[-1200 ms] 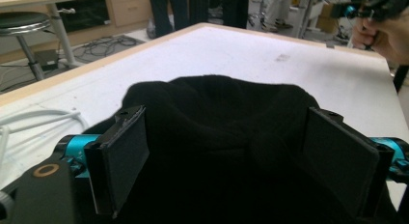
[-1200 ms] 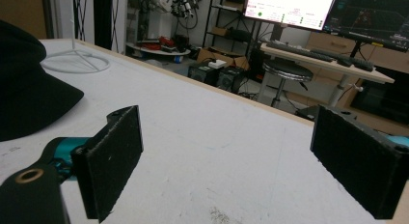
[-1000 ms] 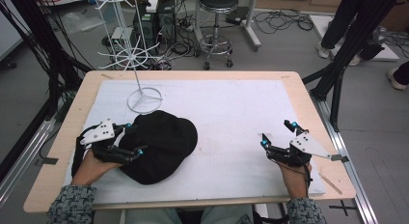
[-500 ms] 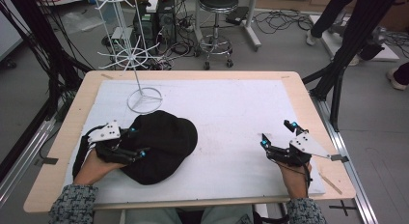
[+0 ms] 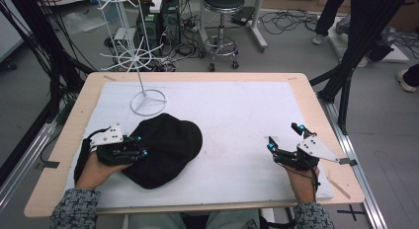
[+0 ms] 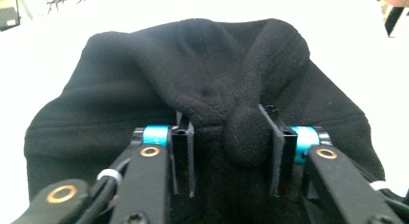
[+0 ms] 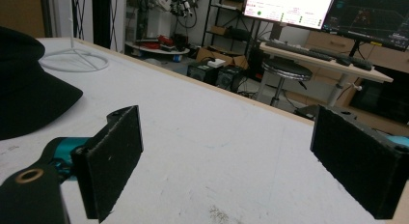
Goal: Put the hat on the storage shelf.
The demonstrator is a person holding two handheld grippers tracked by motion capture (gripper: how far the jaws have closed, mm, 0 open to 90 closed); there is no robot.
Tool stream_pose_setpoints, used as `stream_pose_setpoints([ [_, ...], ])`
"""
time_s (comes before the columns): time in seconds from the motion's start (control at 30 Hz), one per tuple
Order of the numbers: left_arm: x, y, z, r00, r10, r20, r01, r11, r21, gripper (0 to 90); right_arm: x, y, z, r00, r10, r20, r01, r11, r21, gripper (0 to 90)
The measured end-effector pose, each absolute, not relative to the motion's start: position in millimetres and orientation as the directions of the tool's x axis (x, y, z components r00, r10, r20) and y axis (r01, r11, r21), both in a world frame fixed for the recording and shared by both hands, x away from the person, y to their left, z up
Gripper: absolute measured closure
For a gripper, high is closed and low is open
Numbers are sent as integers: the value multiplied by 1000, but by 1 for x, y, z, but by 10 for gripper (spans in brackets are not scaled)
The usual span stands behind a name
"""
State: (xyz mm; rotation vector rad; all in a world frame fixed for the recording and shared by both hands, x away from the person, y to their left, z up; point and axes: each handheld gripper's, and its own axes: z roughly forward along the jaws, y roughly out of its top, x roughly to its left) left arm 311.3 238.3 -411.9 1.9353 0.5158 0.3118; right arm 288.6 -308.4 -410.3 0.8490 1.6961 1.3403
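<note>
A black fleece cap (image 5: 170, 142) lies on the white mat at the left of the table. My left gripper (image 5: 142, 146) is at the cap's left edge. Its jaws have just been closing, and they now pinch a bunched fold of the cap (image 6: 202, 74) between the pads of the left gripper (image 6: 229, 137). My right gripper (image 5: 282, 136) rests low over the mat at the right, far from the cap. In its own view the right gripper (image 7: 231, 156) stands open with nothing between its pads, and the cap's brim (image 7: 24, 89) lies off to the left.
A white wire rack's ring base (image 5: 147, 98) stands on the mat just beyond the cap, with its pole rising behind. The white mat (image 5: 237, 105) covers most of the wooden table. A stool (image 5: 225, 2), cables and a person's legs are beyond the far edge.
The left gripper's jaws have closed from wide open onto a fold of the cap. Neither hand has shifted, and the right gripper looks the same.
</note>
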Motion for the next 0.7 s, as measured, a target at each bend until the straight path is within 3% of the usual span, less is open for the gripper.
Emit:
stream_pose_setpoints([
  [0.7, 303, 234, -393, 846, 519, 121, 49, -301, 952, 689, 288, -311, -410, -449, 877, -173, 30, 209, 977, 103],
])
